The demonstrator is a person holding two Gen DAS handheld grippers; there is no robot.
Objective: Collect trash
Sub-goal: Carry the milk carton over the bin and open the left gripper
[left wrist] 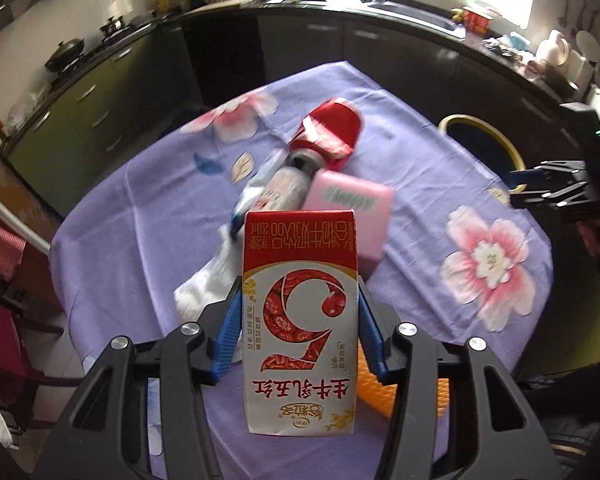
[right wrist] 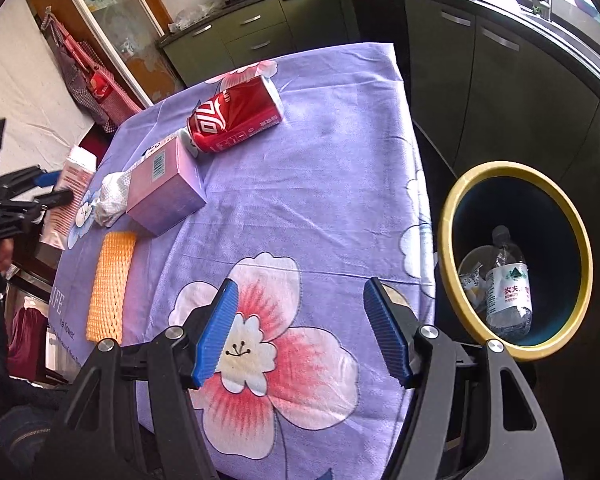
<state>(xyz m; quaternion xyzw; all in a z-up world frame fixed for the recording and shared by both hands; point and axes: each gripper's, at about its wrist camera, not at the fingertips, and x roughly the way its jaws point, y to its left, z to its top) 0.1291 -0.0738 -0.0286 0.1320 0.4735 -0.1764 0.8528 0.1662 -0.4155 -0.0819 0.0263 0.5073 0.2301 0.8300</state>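
Floral cloth-covered table (right wrist: 320,184); left gripper (left wrist: 300,316) clamps boxy paper milk carton (left wrist: 300,320).

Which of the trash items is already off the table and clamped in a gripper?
The red-and-white milk carton, pinched between the left gripper pads. The crushed red can, pink box and orange foam net all lie on the tablecloth.

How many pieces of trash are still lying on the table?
4, maybe more hidden: a red cola can farthest back, a pink box before it, a white wrapper beside the box, an orange foam net nearest the edge.
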